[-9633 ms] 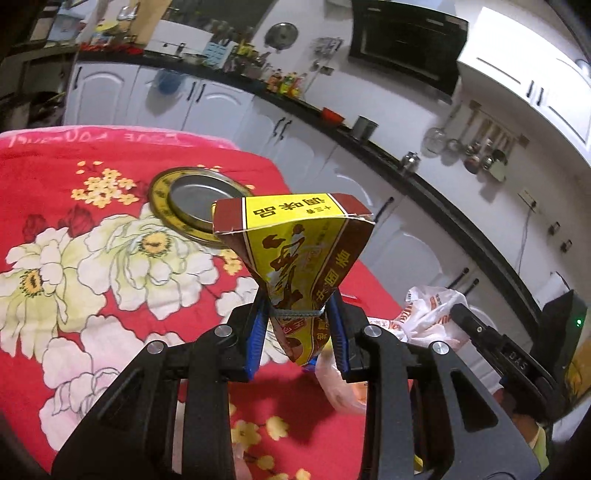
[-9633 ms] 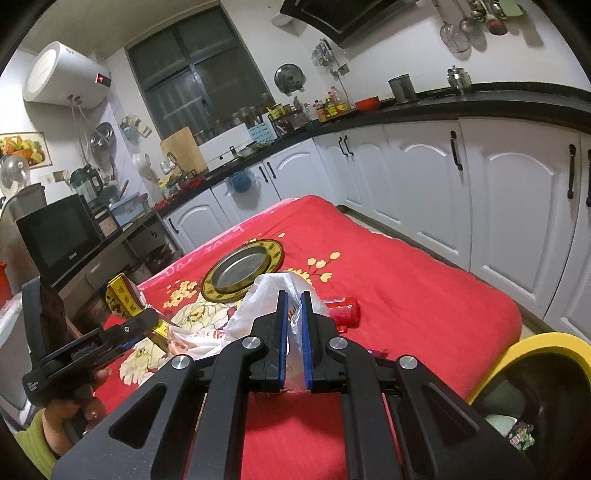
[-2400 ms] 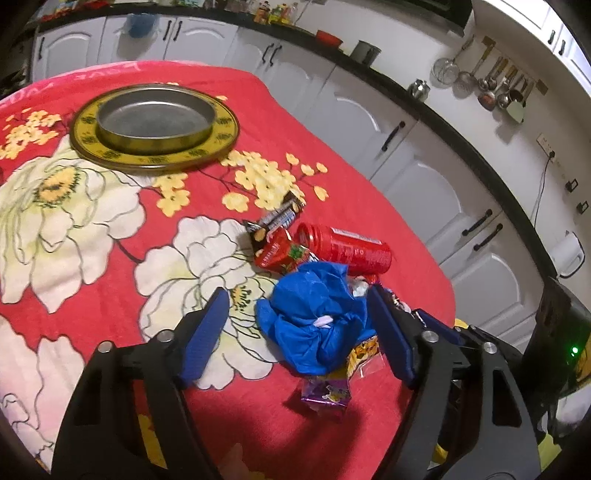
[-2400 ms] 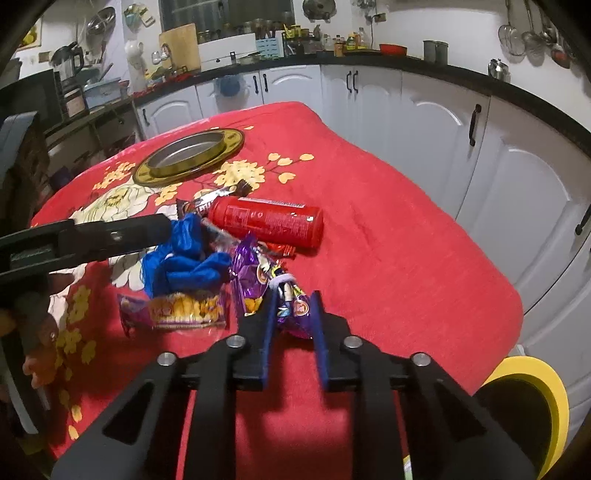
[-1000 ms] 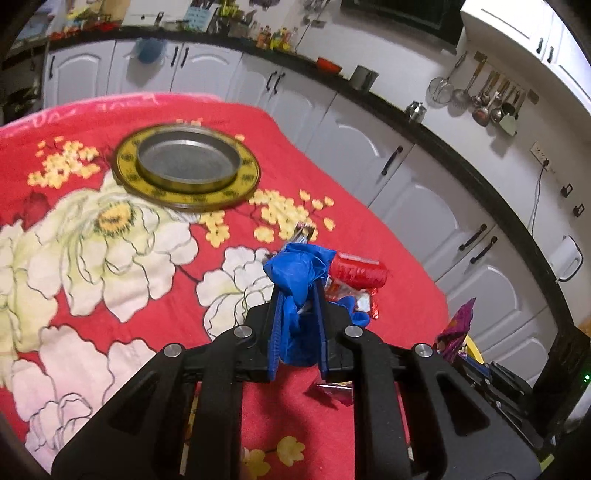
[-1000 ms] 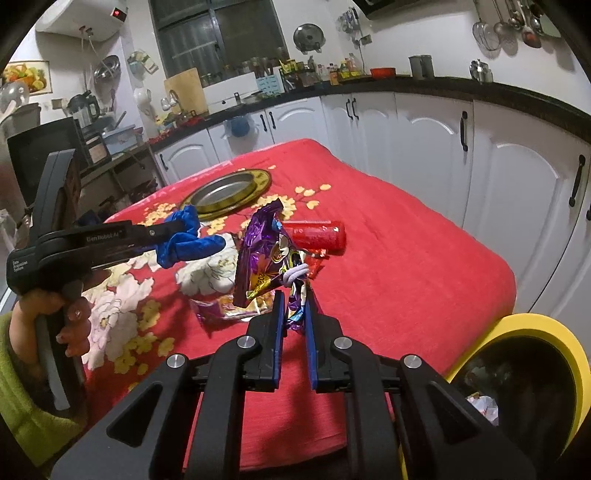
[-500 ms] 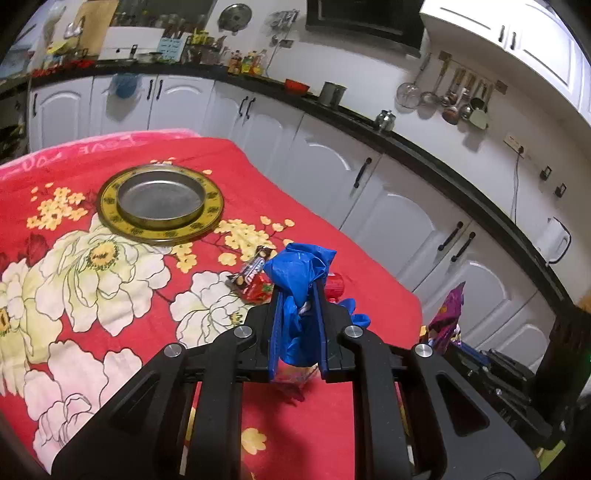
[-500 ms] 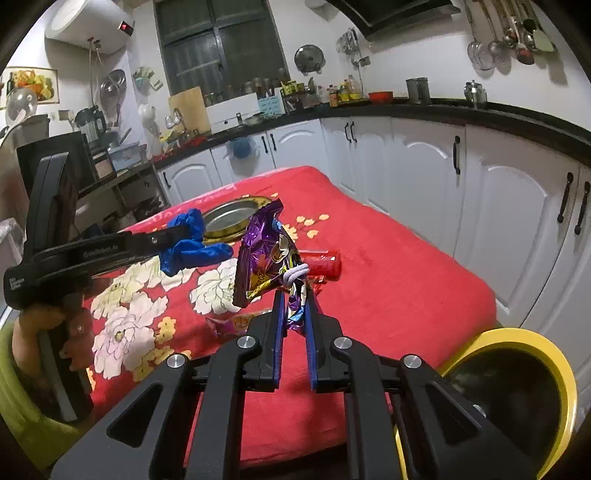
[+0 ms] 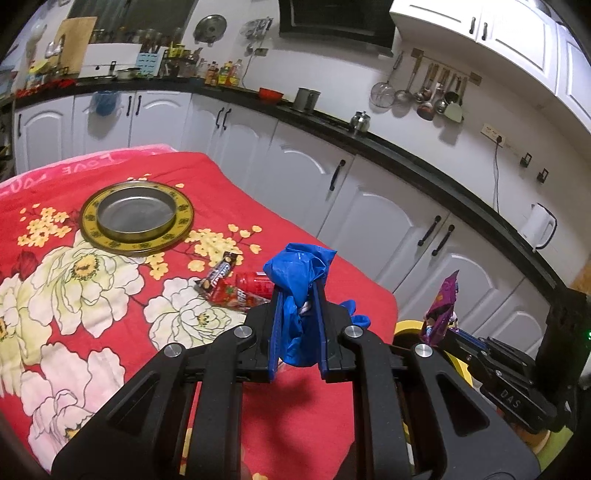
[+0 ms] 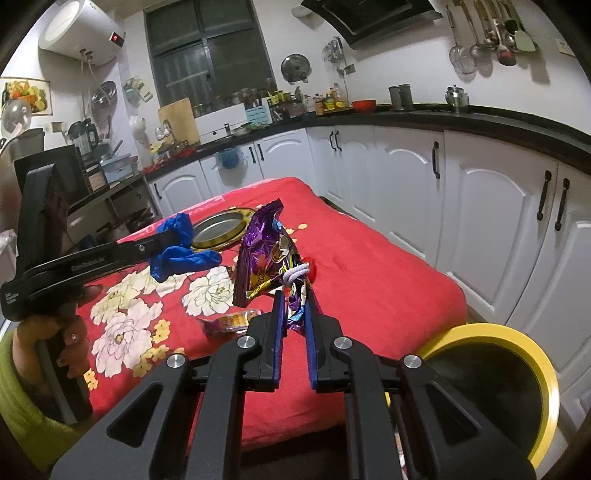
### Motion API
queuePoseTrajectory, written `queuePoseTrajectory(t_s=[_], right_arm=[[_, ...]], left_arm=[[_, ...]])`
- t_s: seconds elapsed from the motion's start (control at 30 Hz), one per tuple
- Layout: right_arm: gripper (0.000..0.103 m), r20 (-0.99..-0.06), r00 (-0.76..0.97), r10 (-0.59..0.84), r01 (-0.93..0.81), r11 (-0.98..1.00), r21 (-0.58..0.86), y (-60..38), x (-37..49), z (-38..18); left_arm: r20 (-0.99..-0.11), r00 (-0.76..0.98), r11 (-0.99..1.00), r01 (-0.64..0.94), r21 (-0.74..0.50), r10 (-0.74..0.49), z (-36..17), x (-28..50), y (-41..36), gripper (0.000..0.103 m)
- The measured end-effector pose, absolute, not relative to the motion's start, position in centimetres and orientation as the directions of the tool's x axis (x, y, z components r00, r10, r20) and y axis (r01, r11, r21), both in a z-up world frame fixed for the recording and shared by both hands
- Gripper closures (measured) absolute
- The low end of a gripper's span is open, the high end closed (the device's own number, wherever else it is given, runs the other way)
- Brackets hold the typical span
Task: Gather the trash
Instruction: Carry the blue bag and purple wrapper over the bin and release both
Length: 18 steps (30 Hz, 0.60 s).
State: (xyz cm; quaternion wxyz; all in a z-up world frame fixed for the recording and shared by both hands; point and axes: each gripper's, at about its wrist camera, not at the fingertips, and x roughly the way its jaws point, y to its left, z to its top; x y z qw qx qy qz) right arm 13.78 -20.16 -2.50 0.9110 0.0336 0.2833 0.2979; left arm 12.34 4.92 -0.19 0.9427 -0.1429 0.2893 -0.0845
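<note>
Blue glove point(image 9: 301, 280) pinched inside left claw point(image 9: 297, 325), off table.

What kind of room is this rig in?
A home kitchen, most likely: white cabinets under a black counter, utensils hanging on the wall, a range hood, and a table under a red floral cloth.

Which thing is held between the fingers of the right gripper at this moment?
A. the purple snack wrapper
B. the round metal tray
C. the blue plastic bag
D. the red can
A: the right gripper is shut on the purple snack wrapper, lifted above the red cloth; the blue plastic bag is in the left gripper.
</note>
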Motion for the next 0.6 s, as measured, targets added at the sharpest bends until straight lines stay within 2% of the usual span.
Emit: queuePoseTrajectory(t_s=[0.6], right_arm=[[0.093, -0.489, 0.687, 0.537, -0.477, 0.842, 0.252, -22.9, 13.1, -2.4]], left_arm=[[-0.510, 0.822, 0.947, 0.106, -0.303, -0.255, 0.0, 10.4, 2.7, 0.093]])
